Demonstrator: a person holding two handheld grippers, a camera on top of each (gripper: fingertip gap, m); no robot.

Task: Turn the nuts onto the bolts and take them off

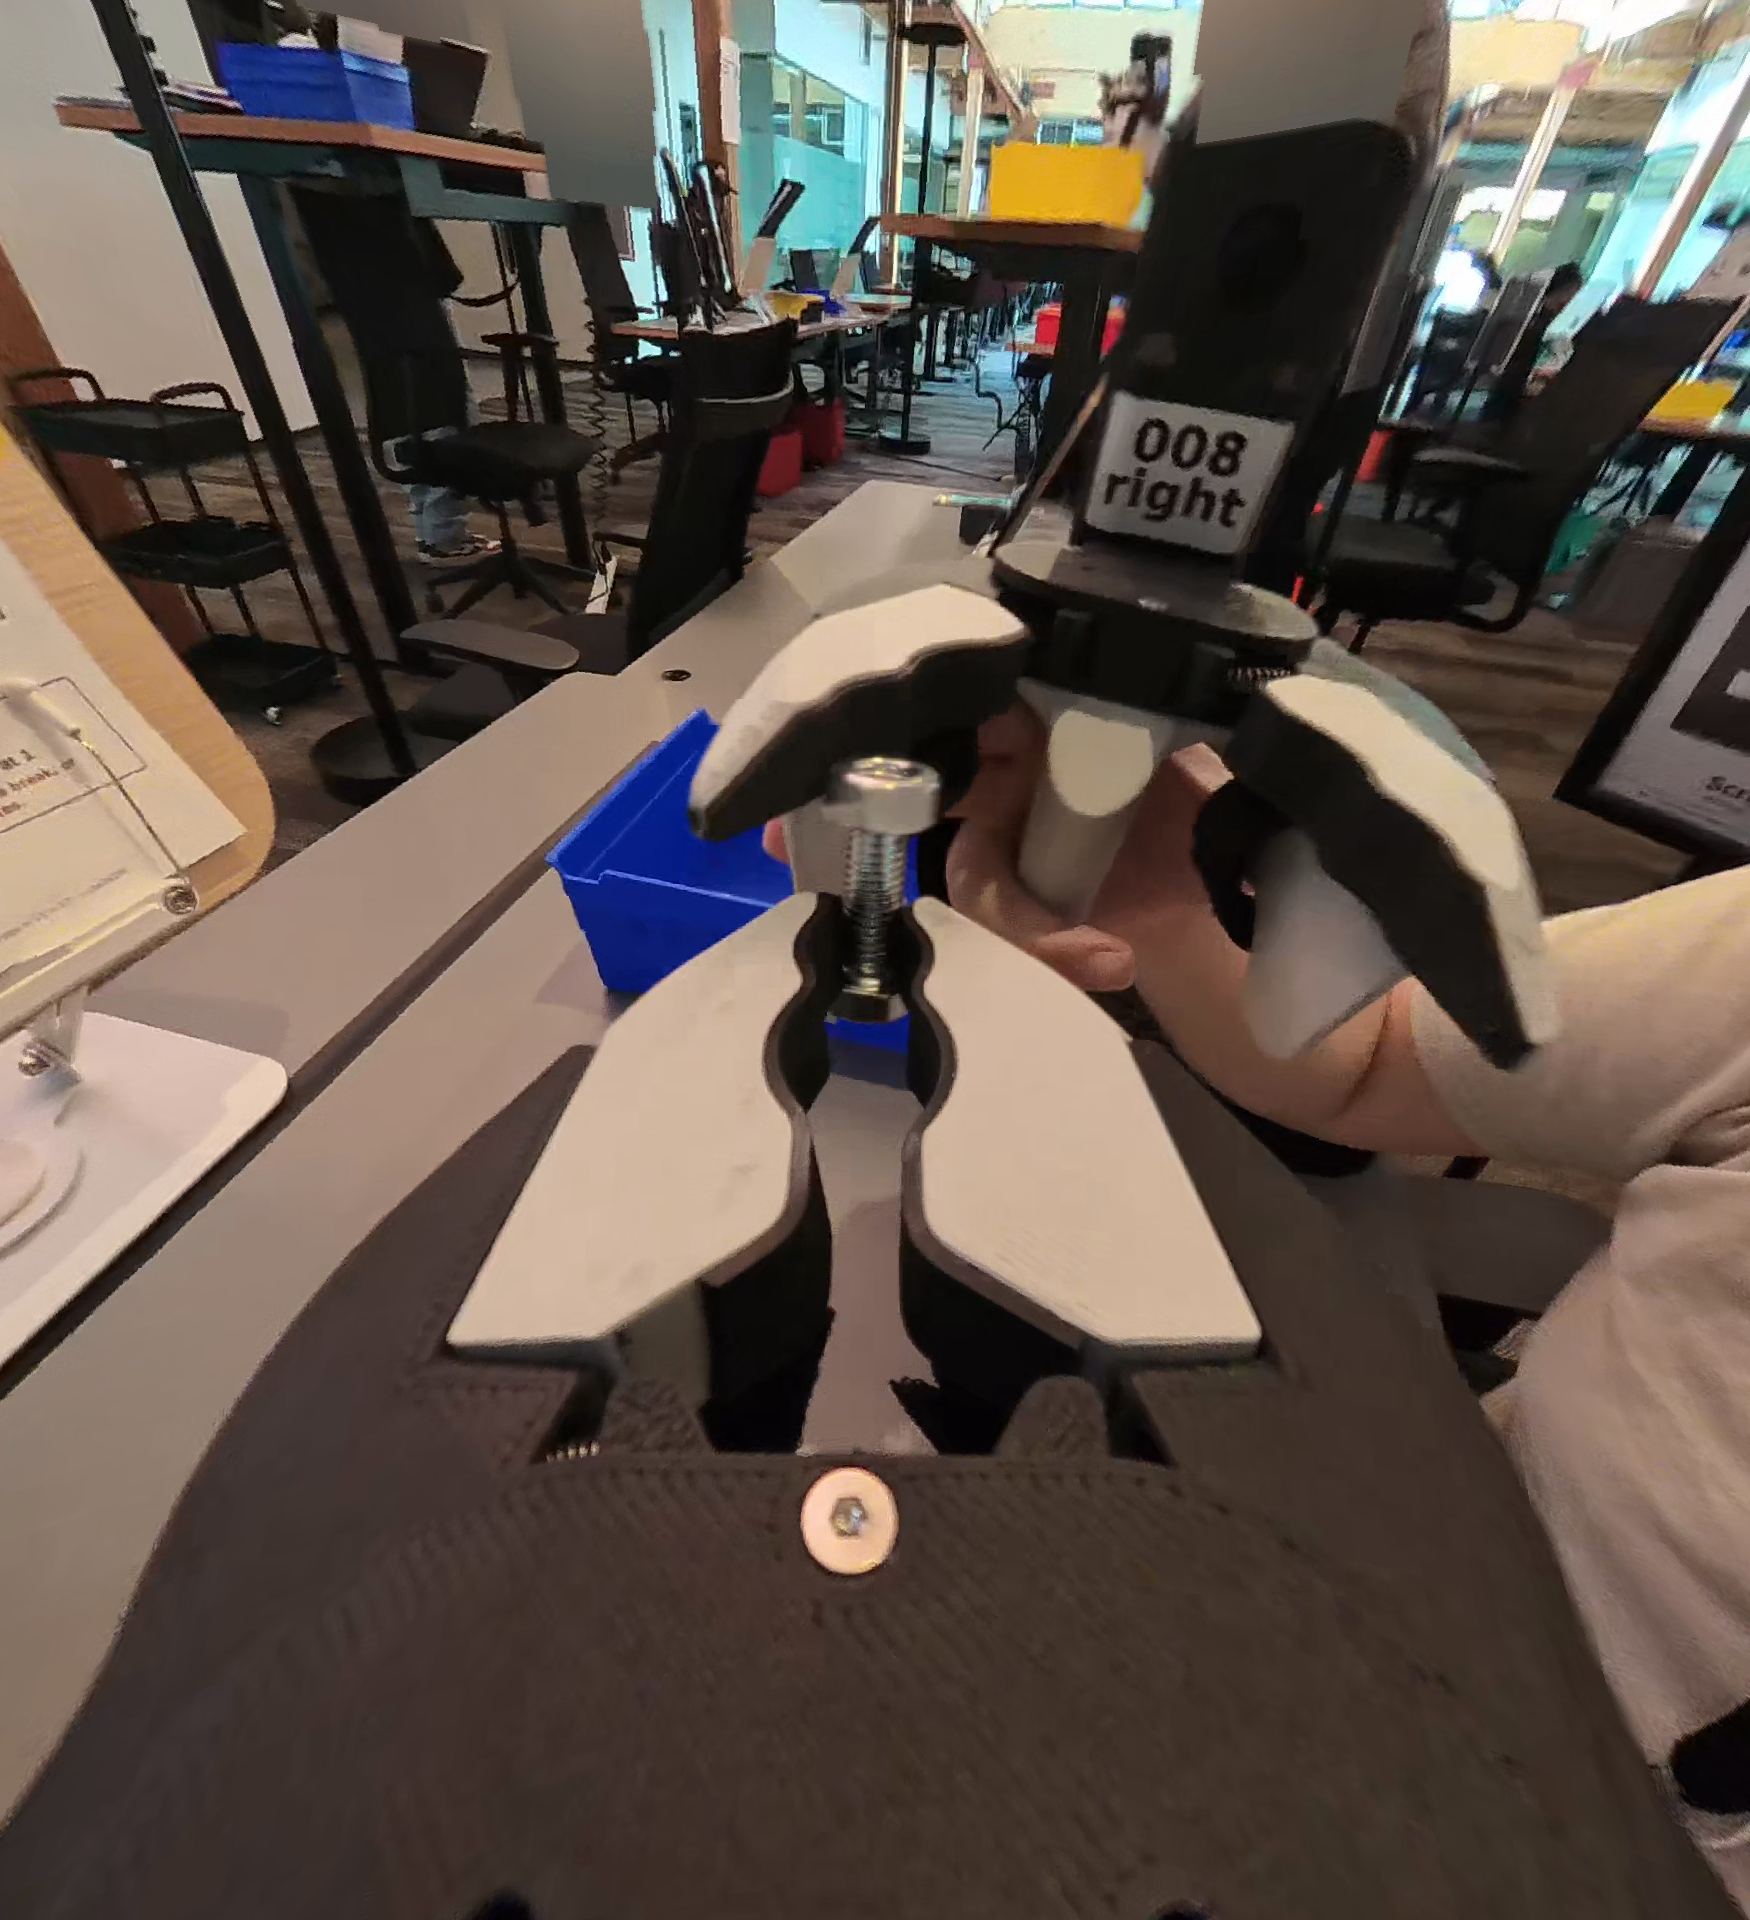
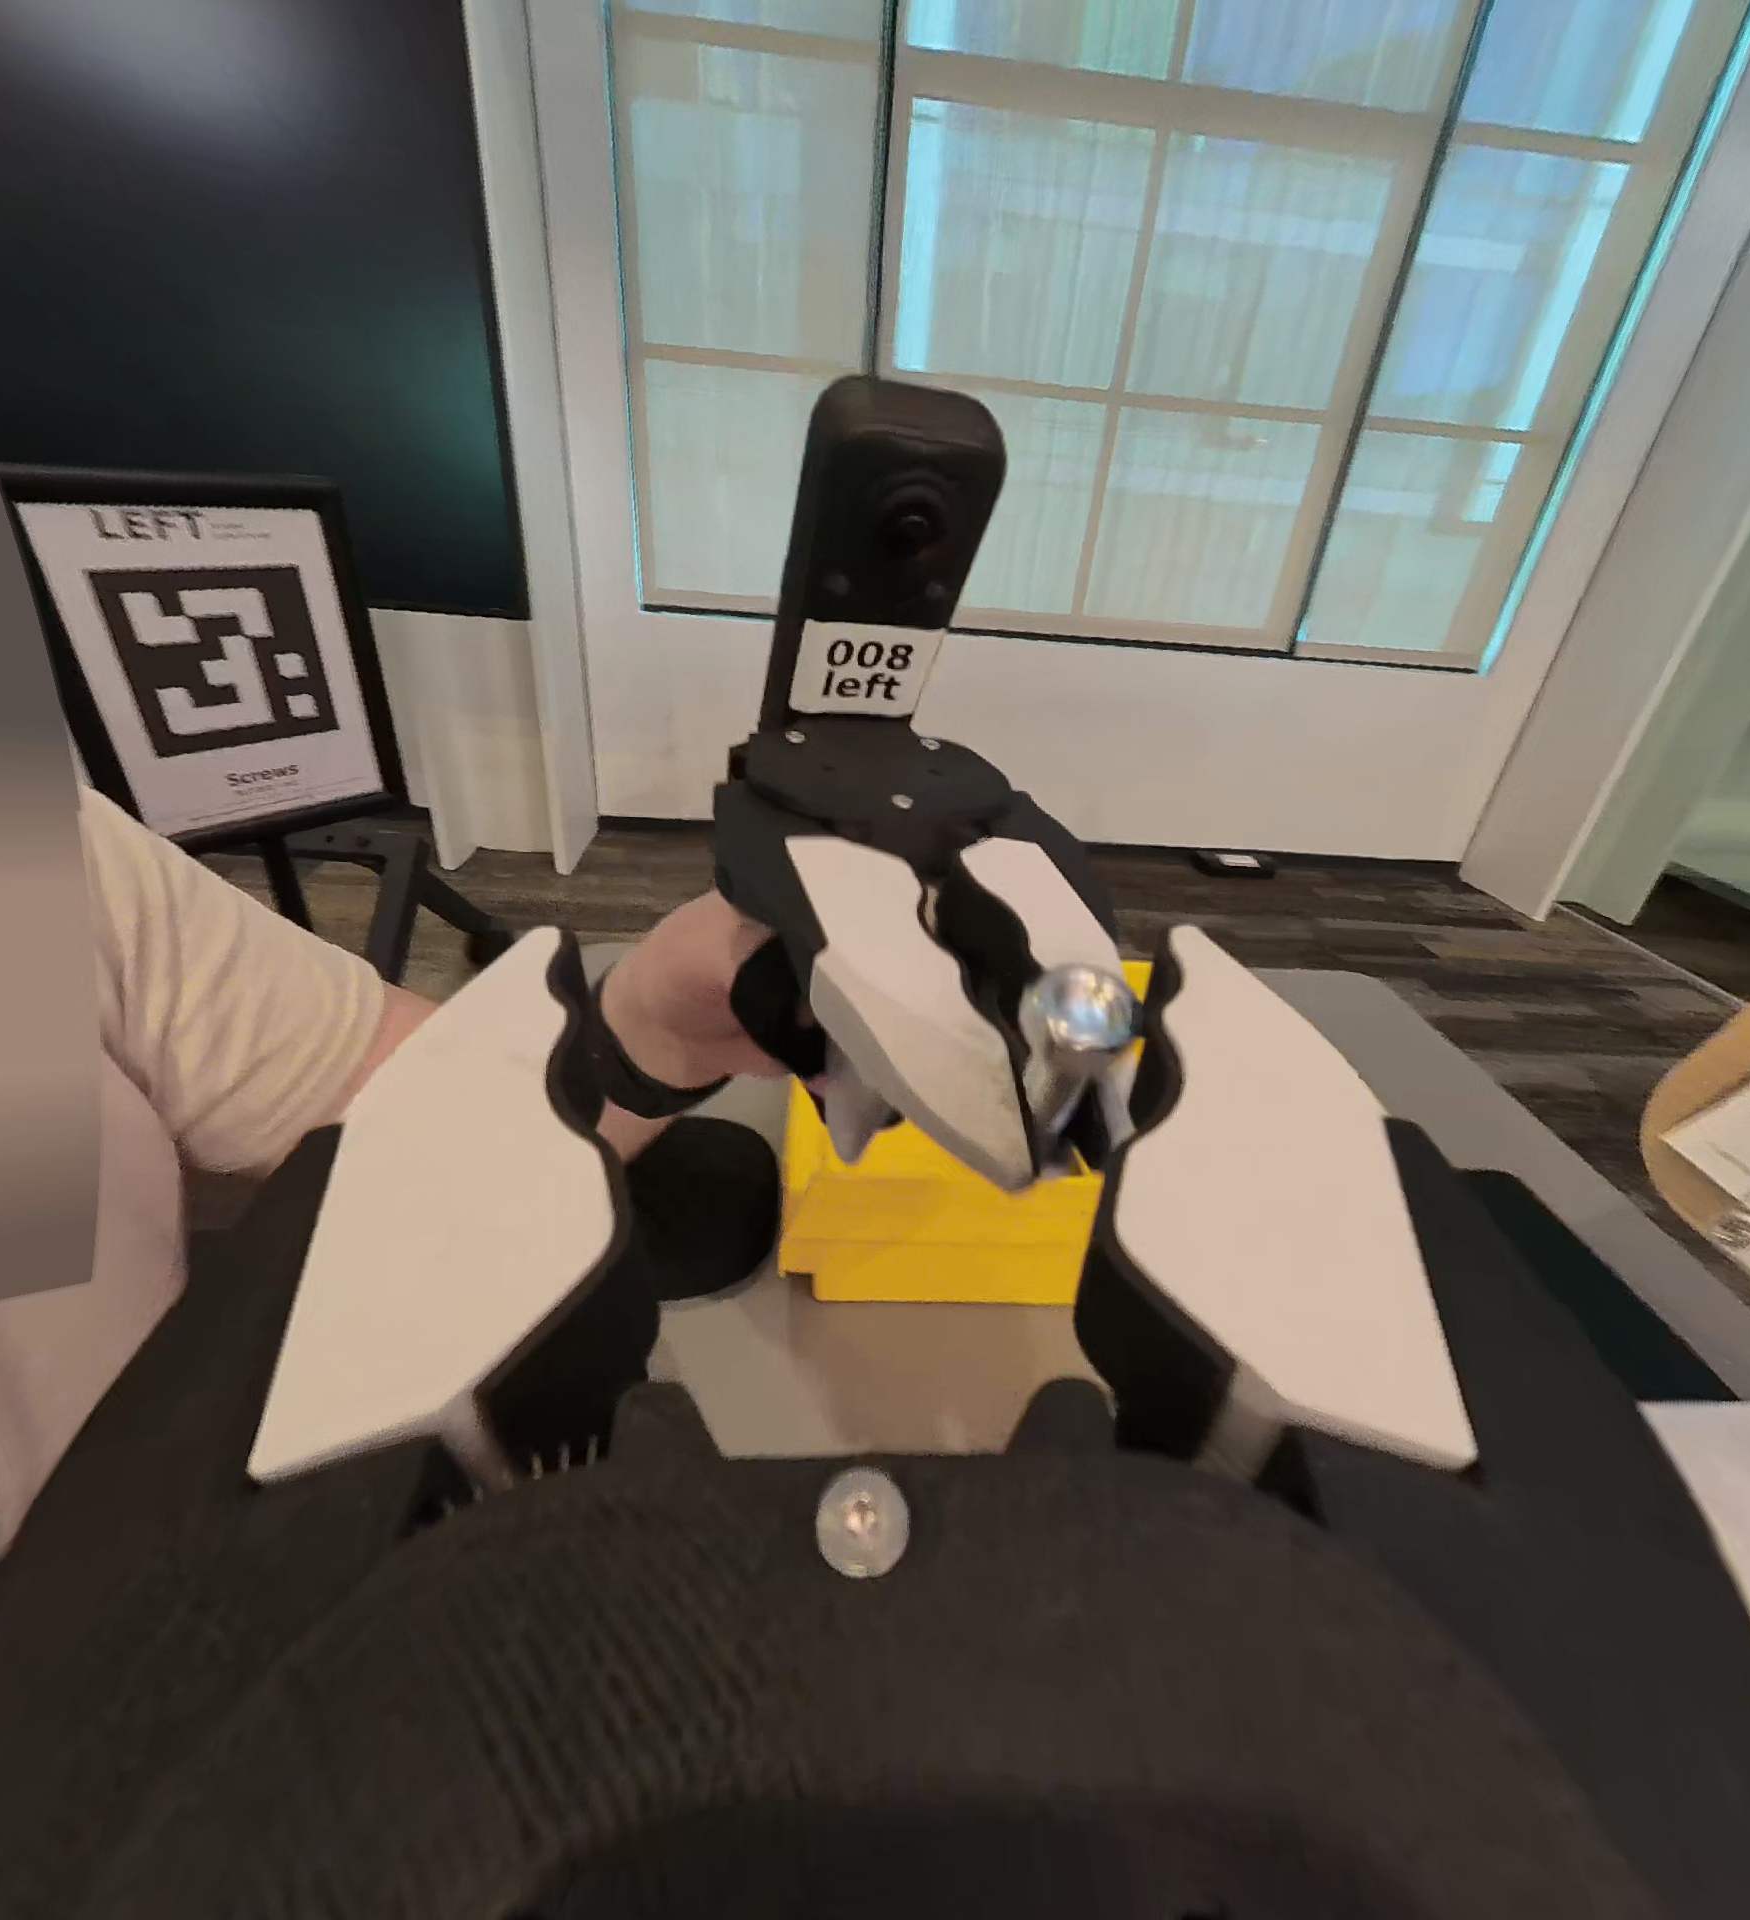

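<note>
My left gripper (image 1: pixel 866 935) clamps the bolt (image 1: pixel 869 883), nut (image 1: pixel 866 1003) near its lower end — my right gripper (image 2: pixel 866 1049) gapes empty, unscrewing unfinished.

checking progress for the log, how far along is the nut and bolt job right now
Done: the bolt is picked up, clamped upright in the left gripper, with a nut on its lower thread. In hand: the right gripper, fingers open, sits around the bolt's top. Left: finishing this turning; the blue bin and yellow bin wait below.
</note>
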